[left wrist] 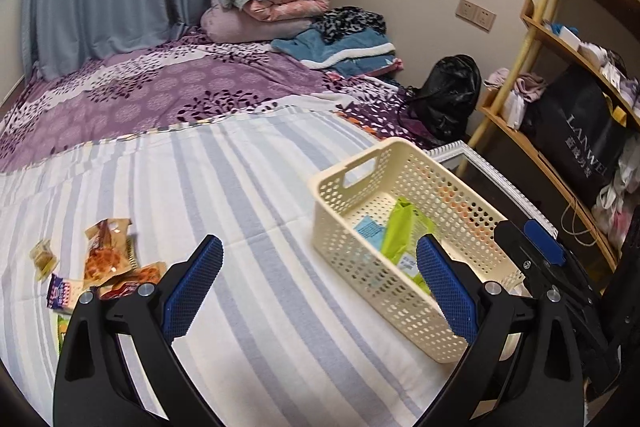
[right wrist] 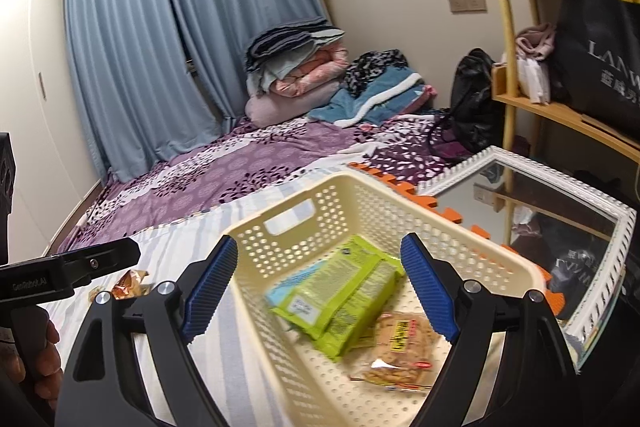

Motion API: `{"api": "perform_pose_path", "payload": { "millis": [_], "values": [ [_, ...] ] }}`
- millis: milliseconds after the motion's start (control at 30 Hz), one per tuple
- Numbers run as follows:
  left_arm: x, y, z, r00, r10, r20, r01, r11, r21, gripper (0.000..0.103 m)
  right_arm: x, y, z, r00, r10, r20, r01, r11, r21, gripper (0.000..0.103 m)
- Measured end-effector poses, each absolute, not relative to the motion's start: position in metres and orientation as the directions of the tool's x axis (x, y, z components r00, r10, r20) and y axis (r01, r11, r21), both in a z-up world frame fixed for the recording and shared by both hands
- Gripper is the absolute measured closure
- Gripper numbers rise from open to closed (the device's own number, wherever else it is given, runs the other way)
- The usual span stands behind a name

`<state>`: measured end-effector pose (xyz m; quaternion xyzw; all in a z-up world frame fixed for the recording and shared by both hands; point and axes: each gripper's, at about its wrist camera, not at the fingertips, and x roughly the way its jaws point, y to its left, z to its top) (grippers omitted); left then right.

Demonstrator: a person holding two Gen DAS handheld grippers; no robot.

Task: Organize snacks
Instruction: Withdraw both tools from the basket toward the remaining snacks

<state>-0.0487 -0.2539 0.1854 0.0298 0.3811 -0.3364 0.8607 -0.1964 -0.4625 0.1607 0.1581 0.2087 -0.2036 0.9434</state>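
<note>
Jaws apart above perforated cream basket (right wrist: 360, 211)

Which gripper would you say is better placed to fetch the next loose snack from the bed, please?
Probably the left gripper: it is open, with the loose snack packets just to its left on the striped sheet. The right gripper, also open, hangs over the basket.
</note>
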Motion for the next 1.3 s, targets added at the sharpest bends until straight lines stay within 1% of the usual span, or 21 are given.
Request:
{"api": "perform_pose_path", "payload": {
  "millis": [233,367,467,567,900,1300],
  "values": [
    [-0.042,-0.211,0.191,0.571,-0.502,-0.649,0.534,0.828,-0.171,0.004,-0.178,-0.434,0.166,0.850,-0.265,-0.456,0.385,0.903,0.192,0.020],
    [-0.037,-0.190,0.192,0.596,-0.486,-0.639,0.502,0.847,-0.177,0.004,-0.168,-0.419,0.168,0.855,-0.239,-0.459,0.353,0.918,0.180,0.020],
    [-0.033,-0.171,0.191,0.608,-0.476,-0.635,0.475,0.859,-0.189,0.004,-0.162,-0.407,0.169,0.858,-0.223,-0.462,0.332,0.928,0.169,0.014],
    [-0.029,-0.152,0.188,0.624,-0.458,-0.634,0.442,0.875,-0.198,0.004,-0.156,-0.394,0.171,0.862,-0.209,-0.462,0.309,0.938,0.154,0.013],
    [-0.015,-0.079,0.178,0.669,-0.380,-0.639,0.304,0.924,-0.232,0.004,-0.137,-0.356,0.171,0.865,-0.144,-0.481,0.234,0.963,0.132,0.013],
    [-0.004,-0.002,0.156,0.685,-0.273,-0.676,0.144,0.959,-0.242,0.004,-0.116,-0.316,0.162,0.849,-0.061,-0.524,0.142,0.983,0.115,0.013]
  ]
}}
